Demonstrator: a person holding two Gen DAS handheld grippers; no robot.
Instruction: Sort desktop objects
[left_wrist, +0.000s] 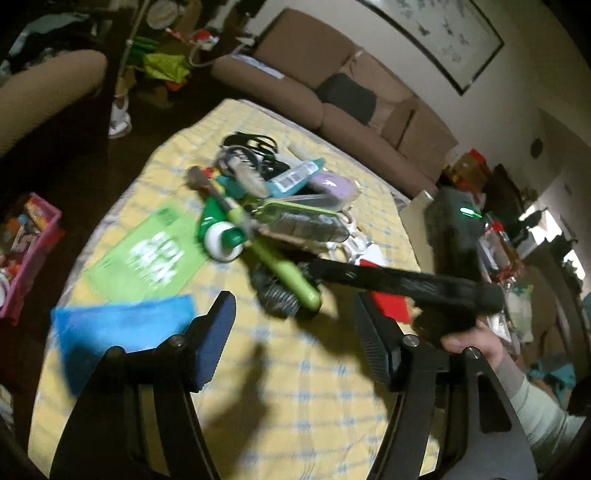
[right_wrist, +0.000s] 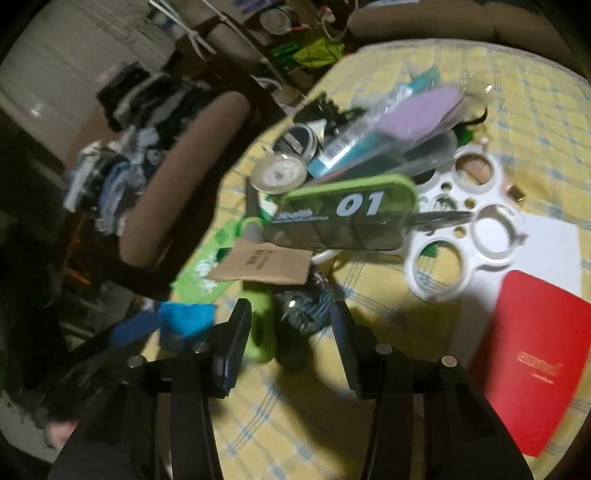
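The left gripper (left_wrist: 291, 339) hangs over the yellow checked tablecloth (left_wrist: 295, 398) with its jaws spread wide and nothing between them; its fingertips (left_wrist: 218, 332) touch no object. At its 9 o'clock lies a blue cloth (left_wrist: 118, 328), blurred, and at 11 o'clock a flat green leaflet (left_wrist: 147, 258) with white lettering.

Toward 12 o'clock sits the pile of desktop objects. A green-and-white tape roll (left_wrist: 223, 240) lies at the pile's near-left edge. A lime green pen-like tube (left_wrist: 284, 269) has its long axis running from 10 o'clock to 4 o'clock, its near end pointing at the gap between the left jaws. Under that end sits a dark coiled bundle (left_wrist: 277, 295). Behind them a green-rimmed pencil case (left_wrist: 306, 221) lies with its long axis from 9 to 3 o'clock, and beyond it are a teal package (left_wrist: 295, 177) and a lilac pad (left_wrist: 332, 182).

From 3 o'clock the right gripper (right_wrist: 291, 347) reaches in, held by the person's hand (left_wrist: 476, 339). Its jaws are also apart and hold nothing; in its own view the dark bundle and the green tube's end lie at the gap between the fingers, though contact cannot be told through the blur. At its 1 o'clock lies a white ringed plastic holder (right_wrist: 465, 240), and at 3 o'clock a red booklet (right_wrist: 535, 369) on a white sheet (right_wrist: 554, 251).
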